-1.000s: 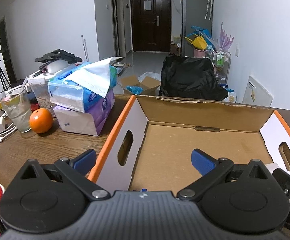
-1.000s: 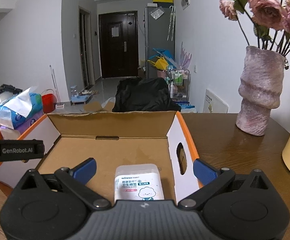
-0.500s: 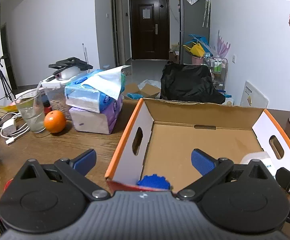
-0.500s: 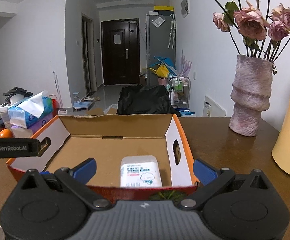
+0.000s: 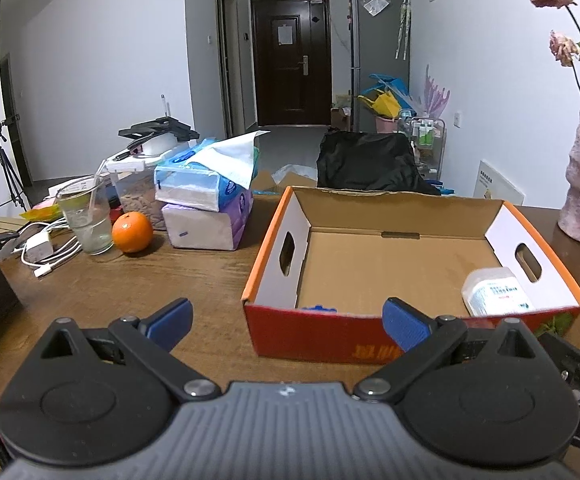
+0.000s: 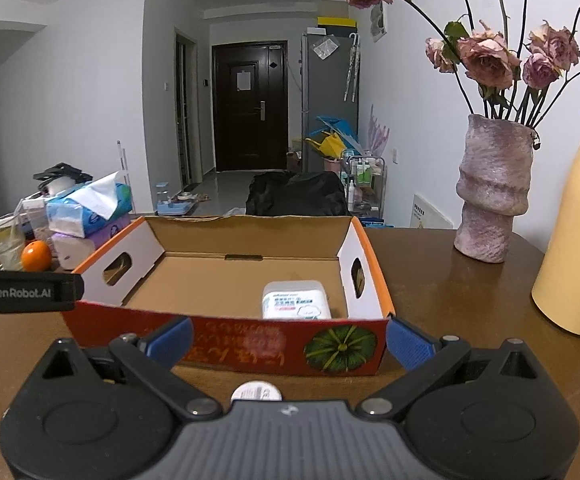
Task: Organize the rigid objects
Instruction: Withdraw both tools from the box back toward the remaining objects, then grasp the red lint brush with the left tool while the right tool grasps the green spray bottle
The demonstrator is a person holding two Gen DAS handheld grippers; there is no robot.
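Open cardboard box [image 6: 225, 276], orange-rimmed, with a red printed front wall: set on the brown wooden surface [image 5: 129, 280], seen at 12 o'clock from both grippers.

Contents: a white rectangular plastic container with a printed label [image 6: 296, 300] lies on the box floor at the 3 o'clock side, near the right-hand white wall with its handle slot. A blue ridged item [image 5: 318, 307], largely hidden by the front wall, sits at the near left corner in the left wrist view; its kind cannot be told.

Change noted: one second ago both cameras looked down into the box from over its near edge; both have since been drawn back and lowered, so that the front wall is now seen from outside. The white container is left behind, untouched by either tool. The deposit is judged complete and the withdrawal a return for the next item.

Left gripper [image 5: 285, 320]: jaws spread wide, nothing held. Right gripper [image 6: 290, 338]: jaws spread wide, nothing held.

Possible next item: a small round white lid-like object [image 6: 255, 392] on the surface at 6 o'clock, just before the right gripper.

Surroundings: an orange fruit [image 5: 132, 232], a clear glass [image 5: 85, 216] and stacked tissue packs [image 5: 205, 208] at 10 o'clock; a mottled pink vase [image 6: 490, 192] and a yellow flask [image 6: 574, 240] at 2 to 3 o'clock.
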